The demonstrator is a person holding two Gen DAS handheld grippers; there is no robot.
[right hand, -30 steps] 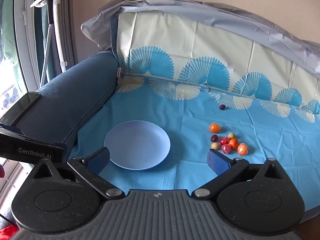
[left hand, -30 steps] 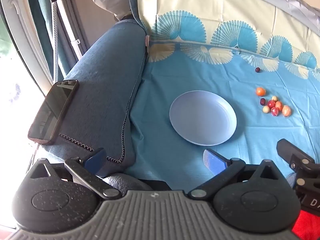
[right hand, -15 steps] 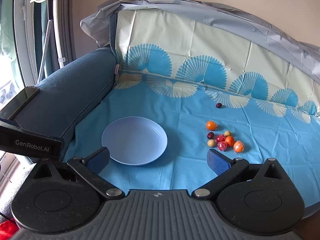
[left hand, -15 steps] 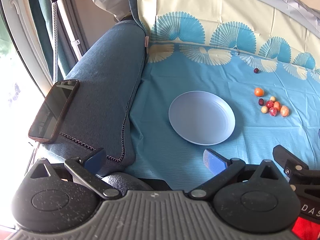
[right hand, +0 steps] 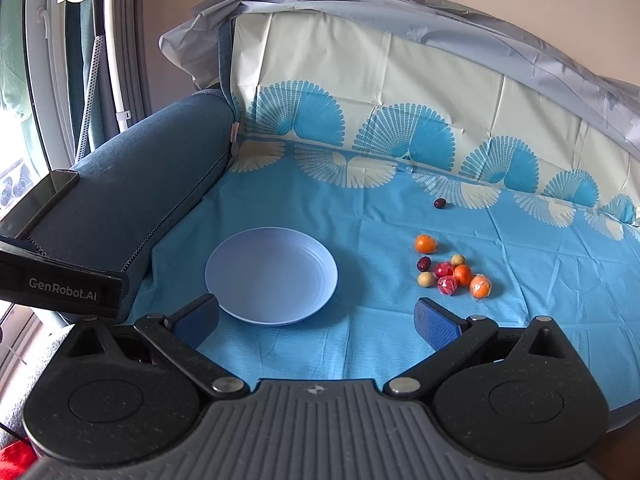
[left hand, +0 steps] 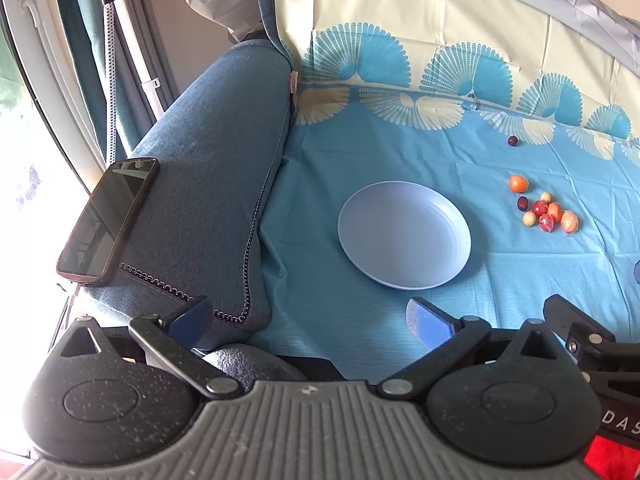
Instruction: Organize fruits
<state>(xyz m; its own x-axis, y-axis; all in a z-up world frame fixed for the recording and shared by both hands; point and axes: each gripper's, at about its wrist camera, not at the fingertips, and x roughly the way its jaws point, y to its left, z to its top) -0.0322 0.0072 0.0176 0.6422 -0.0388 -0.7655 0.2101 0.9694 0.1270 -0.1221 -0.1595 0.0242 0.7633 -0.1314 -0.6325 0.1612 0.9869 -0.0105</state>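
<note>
An empty light-blue plate (left hand: 404, 234) (right hand: 272, 276) lies on the blue cloth covering the sofa seat. To its right sits a cluster of several small fruits (left hand: 546, 212) (right hand: 452, 272): orange, red, dark and pale ones. One orange fruit (right hand: 425, 243) lies just behind the cluster, and a single dark fruit (right hand: 440, 203) (left hand: 513, 141) lies farther back. My left gripper (left hand: 310, 318) is open and empty, near the seat's front edge, left of the plate. My right gripper (right hand: 316, 318) is open and empty, in front of the plate.
A denim-blue sofa armrest (left hand: 208, 168) (right hand: 132, 196) rises on the left with a dark phone (left hand: 108, 220) lying on it. The patterned cloth runs up the sofa back (right hand: 400, 92). A window and a white stand (right hand: 108, 40) are at far left.
Both grippers have drifted slightly; in the right wrist view the plate and fruits shifted a little toward the frame's centre. Both stay open and empty.
</note>
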